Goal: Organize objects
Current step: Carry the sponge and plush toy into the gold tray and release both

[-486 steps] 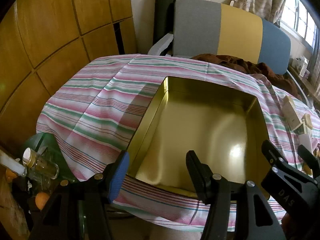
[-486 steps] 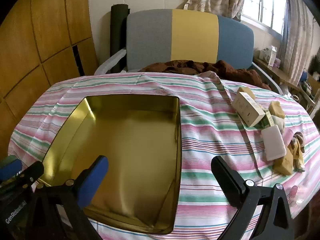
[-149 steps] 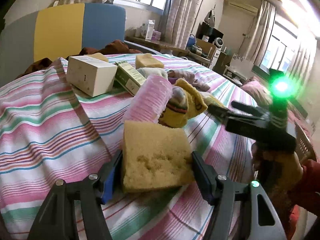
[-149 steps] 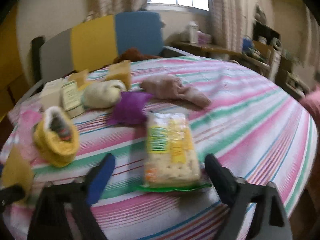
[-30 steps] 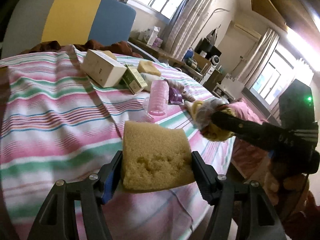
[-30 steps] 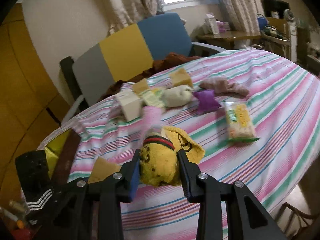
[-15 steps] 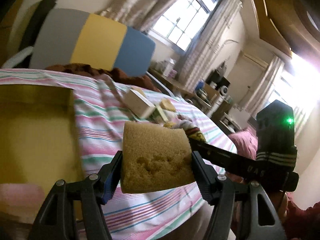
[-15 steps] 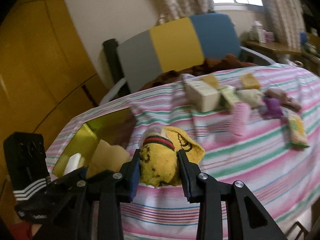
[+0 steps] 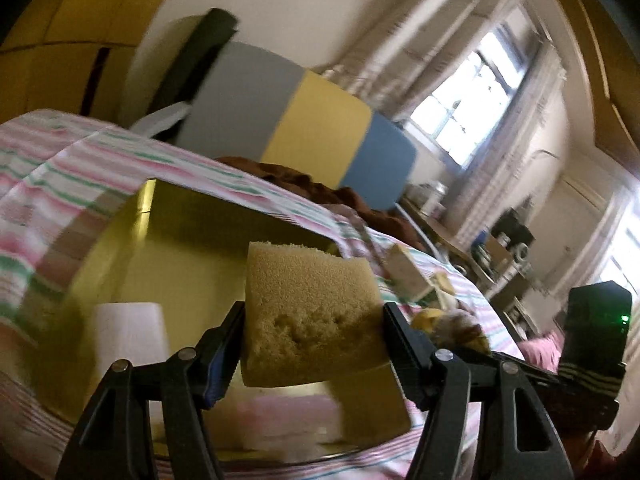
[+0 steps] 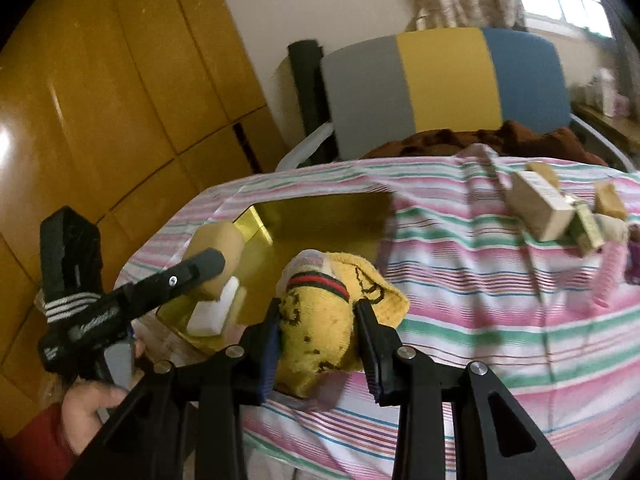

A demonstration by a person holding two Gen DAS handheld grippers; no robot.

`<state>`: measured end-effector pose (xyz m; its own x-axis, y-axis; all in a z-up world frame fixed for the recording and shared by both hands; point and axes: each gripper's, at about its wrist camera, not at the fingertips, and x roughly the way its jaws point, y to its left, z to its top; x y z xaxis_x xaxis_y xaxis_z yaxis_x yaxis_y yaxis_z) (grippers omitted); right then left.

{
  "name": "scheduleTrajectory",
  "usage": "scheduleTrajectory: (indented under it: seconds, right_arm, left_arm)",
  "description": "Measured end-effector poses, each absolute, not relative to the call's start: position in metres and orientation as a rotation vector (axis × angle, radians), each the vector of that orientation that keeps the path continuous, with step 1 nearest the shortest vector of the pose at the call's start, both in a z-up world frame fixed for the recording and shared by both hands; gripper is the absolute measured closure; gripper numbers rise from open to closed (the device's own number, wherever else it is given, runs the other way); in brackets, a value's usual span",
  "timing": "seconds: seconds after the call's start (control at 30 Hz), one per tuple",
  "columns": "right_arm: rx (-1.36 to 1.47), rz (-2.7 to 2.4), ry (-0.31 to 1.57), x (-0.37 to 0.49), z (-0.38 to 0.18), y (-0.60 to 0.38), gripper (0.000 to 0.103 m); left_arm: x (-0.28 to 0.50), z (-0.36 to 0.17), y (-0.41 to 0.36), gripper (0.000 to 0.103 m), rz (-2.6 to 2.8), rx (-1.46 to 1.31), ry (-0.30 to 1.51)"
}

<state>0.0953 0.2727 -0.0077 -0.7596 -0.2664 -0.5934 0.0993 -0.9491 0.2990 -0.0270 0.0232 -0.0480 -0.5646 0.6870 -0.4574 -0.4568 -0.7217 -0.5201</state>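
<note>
Sponge point(image 9: 310, 314): pinched in the left claw point(image 9: 312, 344), above the gold tin point(image 9: 168, 248).
Sock point(image 10: 320, 320): yellow, squeezed in the right claw point(image 10: 316, 332), tin just ahead-left.

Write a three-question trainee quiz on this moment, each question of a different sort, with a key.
1. True or false: the left gripper is shut on the sponge.
2. What does the right gripper hold? A) sock B) box C) pink roller
3. Fill in: the white block lies inside the gold ____.

Key: 1 true. 2 A, the yellow sock. 3 tin.
</note>
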Motion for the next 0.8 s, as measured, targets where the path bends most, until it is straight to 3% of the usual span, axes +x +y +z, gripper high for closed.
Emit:
scheduleTrajectory:
  seconds: [0.13, 0.5, 0.73, 0.8]
  right_arm:
    - [1.016, -2.705, -0.313, 0.069, -0.008, 0.248, 0.067]
    - [1.180, -2.604, -0.266, -0.057, -0.021, 0.213, 0.067]
    - [1.271, -2.565, -0.514, -0.130, -0.041, 0.219, 0.062]
    - [1.253, -2.573, -0.584, -0.140, -0.042, 0.223, 0.051]
  left_arm:
    - [-0.048, -0.059, 0.003, 0.035, 2.306, -0.916, -0.499]
    - [-0.117, -0.062, 0.007, 0.035, 2.415, -1.117, -0.357]
    - [-0.166, -0.071, 0.002, 0.034, 2.452, -1.213, -0.354]
    - [-0.175, -0.075, -0.001, 0.031, 2.439, -1.238, -0.402]
